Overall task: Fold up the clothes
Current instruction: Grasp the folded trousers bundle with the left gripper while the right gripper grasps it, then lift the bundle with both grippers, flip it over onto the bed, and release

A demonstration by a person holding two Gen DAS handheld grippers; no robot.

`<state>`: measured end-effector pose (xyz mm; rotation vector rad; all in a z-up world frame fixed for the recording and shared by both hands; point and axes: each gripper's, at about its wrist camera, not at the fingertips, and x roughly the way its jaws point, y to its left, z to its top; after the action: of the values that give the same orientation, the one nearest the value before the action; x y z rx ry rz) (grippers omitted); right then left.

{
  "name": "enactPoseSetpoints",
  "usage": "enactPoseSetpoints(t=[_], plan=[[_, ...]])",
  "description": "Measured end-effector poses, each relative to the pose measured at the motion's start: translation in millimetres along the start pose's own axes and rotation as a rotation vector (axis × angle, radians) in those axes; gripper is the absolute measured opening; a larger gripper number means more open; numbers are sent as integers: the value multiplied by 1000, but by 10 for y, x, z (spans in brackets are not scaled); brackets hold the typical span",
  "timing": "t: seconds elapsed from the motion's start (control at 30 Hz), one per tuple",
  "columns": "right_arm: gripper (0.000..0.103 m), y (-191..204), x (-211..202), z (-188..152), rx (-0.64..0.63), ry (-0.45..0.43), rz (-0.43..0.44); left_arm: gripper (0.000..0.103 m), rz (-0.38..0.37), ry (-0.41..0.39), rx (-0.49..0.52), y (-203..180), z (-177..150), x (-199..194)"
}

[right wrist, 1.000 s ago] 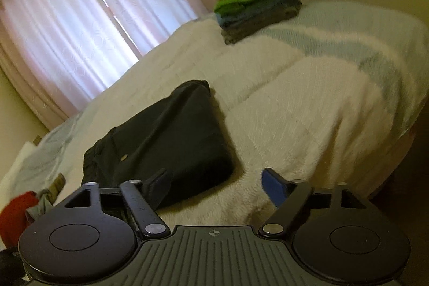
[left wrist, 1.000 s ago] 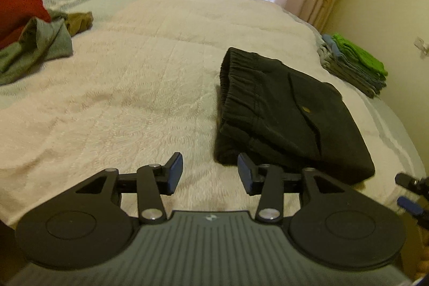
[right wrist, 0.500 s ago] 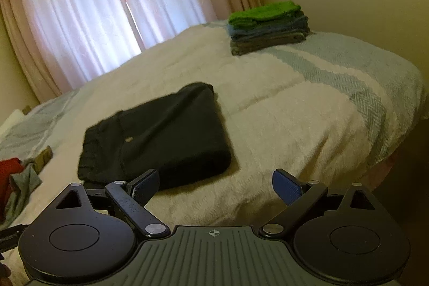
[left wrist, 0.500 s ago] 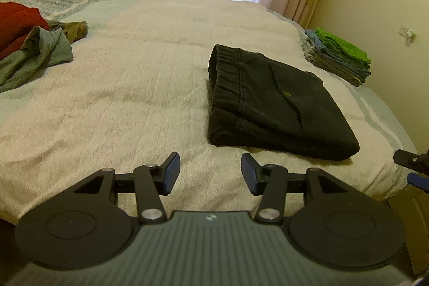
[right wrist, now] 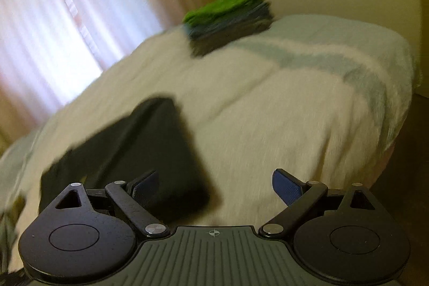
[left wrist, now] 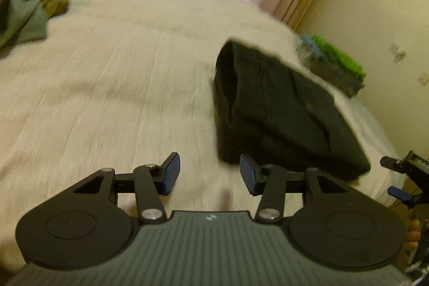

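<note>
Dim, backlit, motion-blurred fisheye views

The left tool [left wrist: 209, 173] has its two fingers spread apart and holds nothing. The right tool [right wrist: 214, 188] is spread wider, also with nothing between the fingers. Both tools point forward and a little downward.

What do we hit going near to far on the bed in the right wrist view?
Right tool, open and empty → folded black garment → bare stretch of bedspread → stack of folded clothes with a green piece on top → curtains at the back.
</note>
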<state>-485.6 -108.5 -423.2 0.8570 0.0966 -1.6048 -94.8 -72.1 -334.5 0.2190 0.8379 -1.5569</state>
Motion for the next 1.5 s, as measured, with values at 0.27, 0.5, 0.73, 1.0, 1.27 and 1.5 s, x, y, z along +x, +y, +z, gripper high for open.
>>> enactPoseSetpoints(t=[0.27,0.5,0.73,1.0,1.27,1.5], plan=[[93,89,660,363,126,51,-82,35,-131,83,159,-107,1217,741],[93,40,435,686,308,225,-224,36,-160,323,338,-840,1991,1173],[93,-46,-52,605,600,292,-249,38,-232,554,503,-1302,2224,1672],[63,174,-219,22,990,222,-200,38,-345,675,568,-1202,2340,2265],[47,627,-62,-457,1196,124,-61,40,-442,785,562,-945,2381,2538],[34,685,55,-583,1214,27,-15,44,-494,903,473,-764,2311,2827]])
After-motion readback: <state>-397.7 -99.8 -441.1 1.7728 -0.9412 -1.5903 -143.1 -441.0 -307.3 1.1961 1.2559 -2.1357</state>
